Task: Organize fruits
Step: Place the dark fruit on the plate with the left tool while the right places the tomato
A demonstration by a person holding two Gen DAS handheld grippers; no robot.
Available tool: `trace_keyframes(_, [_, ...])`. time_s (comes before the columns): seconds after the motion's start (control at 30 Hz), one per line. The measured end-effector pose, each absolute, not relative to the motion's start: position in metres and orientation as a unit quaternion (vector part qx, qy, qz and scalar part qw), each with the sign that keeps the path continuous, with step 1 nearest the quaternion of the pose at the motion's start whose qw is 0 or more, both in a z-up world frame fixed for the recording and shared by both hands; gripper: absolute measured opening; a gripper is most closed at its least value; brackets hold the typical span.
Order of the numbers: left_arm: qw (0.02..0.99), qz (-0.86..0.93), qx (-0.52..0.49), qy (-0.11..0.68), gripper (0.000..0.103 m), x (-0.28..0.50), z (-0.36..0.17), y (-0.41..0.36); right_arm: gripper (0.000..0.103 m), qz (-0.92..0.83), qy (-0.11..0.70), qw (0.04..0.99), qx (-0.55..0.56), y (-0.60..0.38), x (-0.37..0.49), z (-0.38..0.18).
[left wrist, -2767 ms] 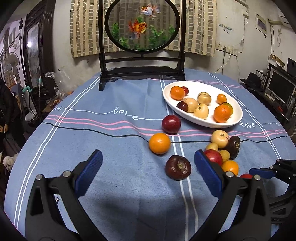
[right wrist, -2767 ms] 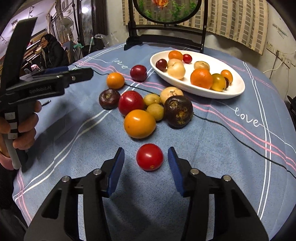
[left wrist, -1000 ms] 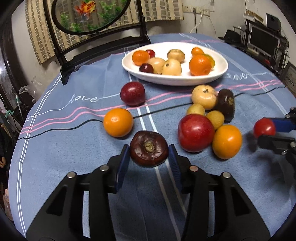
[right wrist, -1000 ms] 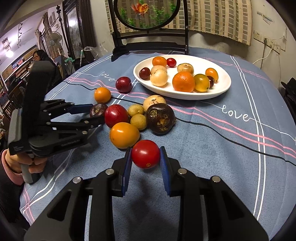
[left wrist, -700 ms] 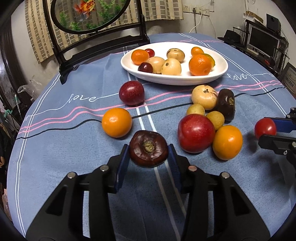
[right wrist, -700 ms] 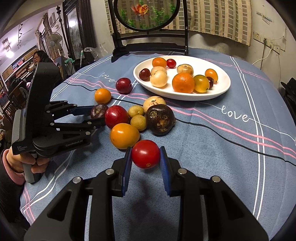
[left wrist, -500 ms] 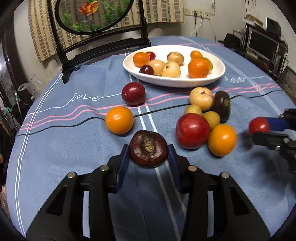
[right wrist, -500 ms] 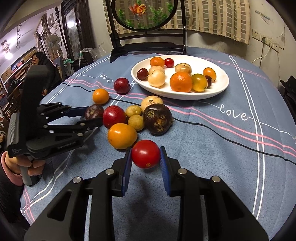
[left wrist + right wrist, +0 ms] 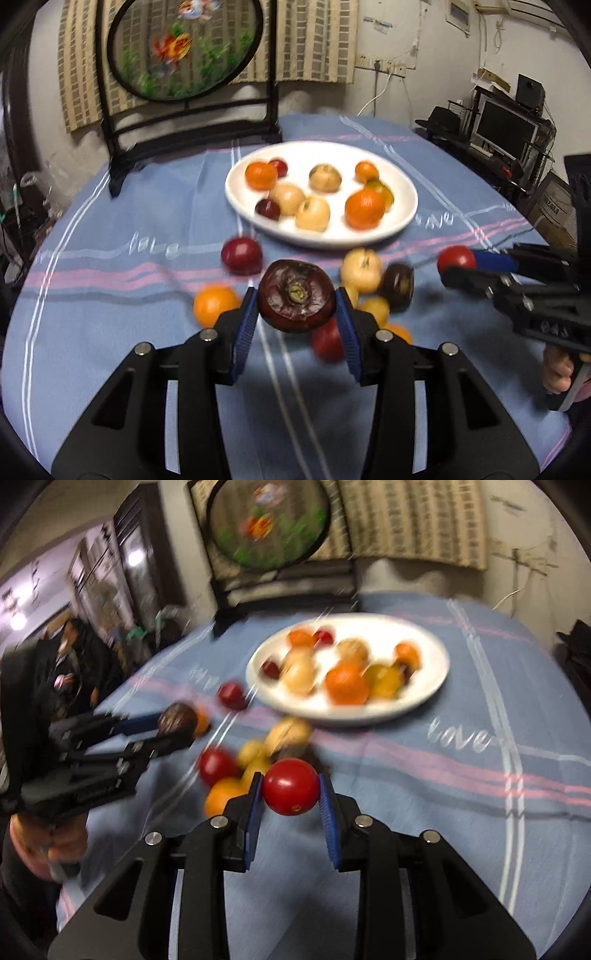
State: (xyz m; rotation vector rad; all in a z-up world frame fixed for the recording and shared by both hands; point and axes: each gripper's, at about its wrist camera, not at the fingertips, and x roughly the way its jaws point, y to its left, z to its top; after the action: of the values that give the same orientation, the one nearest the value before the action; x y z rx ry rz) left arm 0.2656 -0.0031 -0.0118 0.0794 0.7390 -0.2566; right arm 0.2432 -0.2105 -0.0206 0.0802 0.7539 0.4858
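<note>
Nearest the viewer, above the blue striped tablecloth (image 9: 110, 229): two handheld tools, each loaded and raised clear of the cloth.

Left gripper (image 9: 297, 319): pads pinching a dark purple fruit (image 9: 296, 300), stem scar facing the camera.

Right gripper (image 9: 290, 797): pads pinching a small red tomato (image 9: 290, 791).

Just beyond, loose on the cloth: a red apple (image 9: 216, 766), an orange (image 9: 215, 304), a dark red plum (image 9: 241, 255), a pale yellow fruit (image 9: 361, 264), another dark fruit (image 9: 398, 286), several small yellow ones. Some are hidden behind the held pieces.

Farther off, centre: white oval plate (image 9: 404, 218), already carrying oranges, pale fruits and small red ones.

At the far edge: a round goldfish screen (image 9: 184, 48) on a dark stand.

Step in hand, by my reading: carrying both pieces toward the plate. Next move calls for reaching over the loose pile, finding bare spots on the plate, lowering, then spreading the pads gently so neither fruit rolls off.
</note>
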Motion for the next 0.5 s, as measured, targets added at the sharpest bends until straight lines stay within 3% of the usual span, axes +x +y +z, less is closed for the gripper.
trace_keyframes(0.2, [0.920, -0.133, 0.043, 0.366, 0.043, 0.330, 0.006, -0.021, 0.030, 0.187, 0.329, 0.922, 0.083, -0.221, 0.309, -0.010])
trace_keyframes(0.5, [0.904, -0.121, 0.039, 0.408, 0.043, 0.424, -0.003, -0.036, 0.030, 0.171, 0.356, 0.914, 0.092, -0.223, 0.388, -0.025])
